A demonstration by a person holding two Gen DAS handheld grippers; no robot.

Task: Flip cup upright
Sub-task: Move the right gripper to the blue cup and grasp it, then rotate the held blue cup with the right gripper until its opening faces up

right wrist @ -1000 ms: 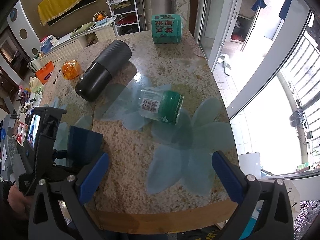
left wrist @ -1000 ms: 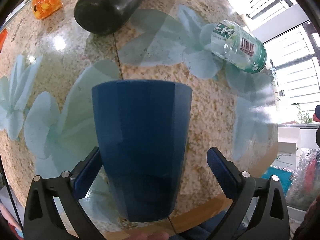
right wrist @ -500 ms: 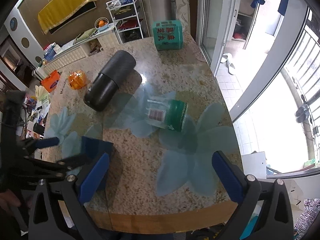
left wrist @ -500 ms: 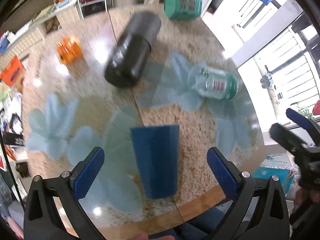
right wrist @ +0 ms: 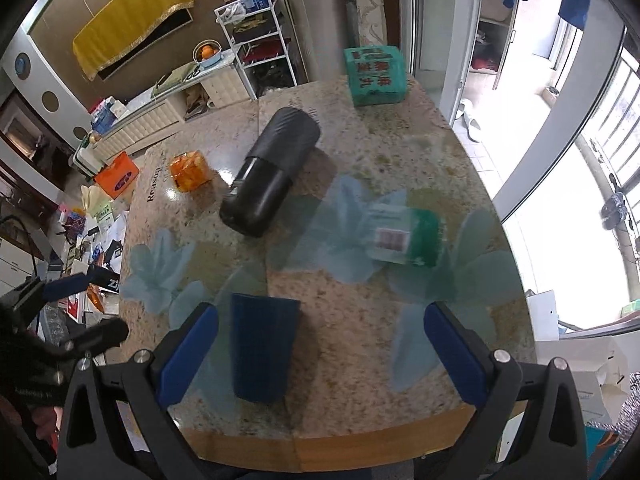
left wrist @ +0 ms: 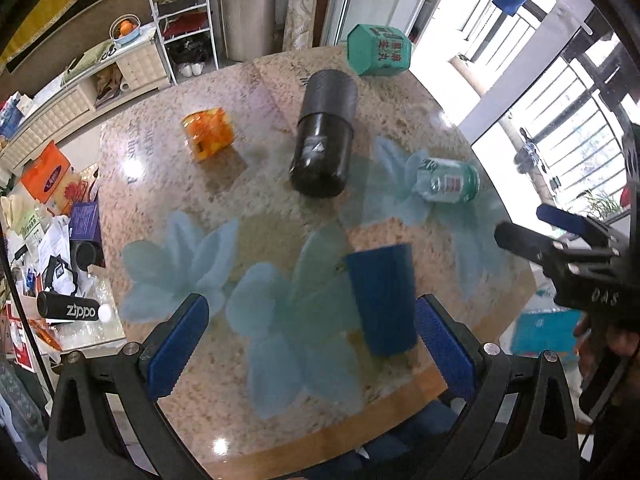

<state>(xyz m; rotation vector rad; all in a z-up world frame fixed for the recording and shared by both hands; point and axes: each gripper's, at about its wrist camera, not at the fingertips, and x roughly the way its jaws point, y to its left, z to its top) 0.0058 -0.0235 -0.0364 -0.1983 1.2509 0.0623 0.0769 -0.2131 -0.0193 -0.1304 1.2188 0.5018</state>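
The dark blue cup (left wrist: 382,298) stands on the table near its front edge, wide end away from me, narrow end toward me; it also shows in the right wrist view (right wrist: 262,354). My left gripper (left wrist: 308,350) is open and empty, held above and back from the cup, which sits just inside its right finger (left wrist: 444,346). My right gripper (right wrist: 322,354) is open and empty, high above the table, with the cup just inside its left finger (right wrist: 186,354). Each gripper shows at the edge of the other's view.
On the granite table (left wrist: 256,152) with its blue flower pattern lie a black cylinder (left wrist: 324,142), a green-capped clear jar (left wrist: 448,180) on its side, an orange block (left wrist: 208,132) and a green box (left wrist: 378,50). Cluttered shelves stand at the left.
My left gripper has pulled up and back from the cup, which now looks much smaller and free. My right gripper has also risen and shifted so the cup lies inside its left finger.
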